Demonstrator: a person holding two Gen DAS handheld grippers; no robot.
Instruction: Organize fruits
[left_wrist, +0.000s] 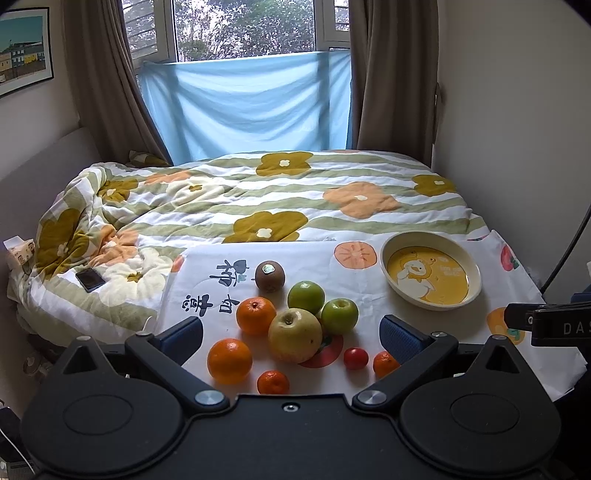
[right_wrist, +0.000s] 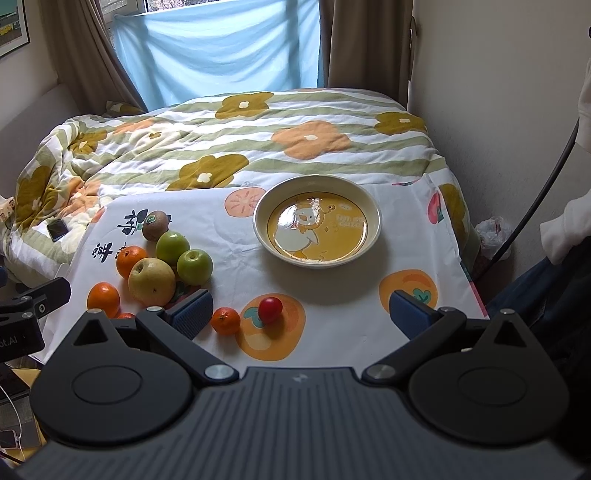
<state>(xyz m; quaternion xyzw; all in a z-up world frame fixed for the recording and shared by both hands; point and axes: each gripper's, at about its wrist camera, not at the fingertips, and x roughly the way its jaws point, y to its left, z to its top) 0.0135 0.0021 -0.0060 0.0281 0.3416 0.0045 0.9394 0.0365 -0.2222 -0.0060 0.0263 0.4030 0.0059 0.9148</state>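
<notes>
Orange, green and yellow fruit sits bunched on the printed cloth (right_wrist: 332, 314), at about nine o'clock from the bowl (right_wrist: 373, 210) in my right wrist view. The yellow apple (right_wrist: 151, 280) is the biggest piece, dull-skinned with a dark stem pit, and it touches the two green apples (right_wrist: 194, 266) behind it. A kiwi (right_wrist: 156, 224) with a sticker on top stands at twelve o'clock of the cluster, and an orange (right_wrist: 130, 259) is tucked against the yellow apple at eleven. Another orange (right_wrist: 103, 298) lies at eight o'clock. Set apart toward four o'clock are a small mandarin (right_wrist: 225, 320) and a cherry tomato (right_wrist: 270, 309), close together but, I think, not touching.

The bowl, cream-rimmed with a duck on a yellow floor, holds nothing yet, so I judge sorting has not begun; it is probably the destination, kept well apart from the pile.

My right gripper (right_wrist: 299, 314) hovers with its jaws spread wide and nothing between them, roughly bracketing the tomato, which I take as the likely first pick. My left gripper (left_wrist: 291, 338) is likewise spread wide and empty, framing the main cluster. Beyond the cloth lies a flowered quilt (right_wrist: 258, 147).
</notes>
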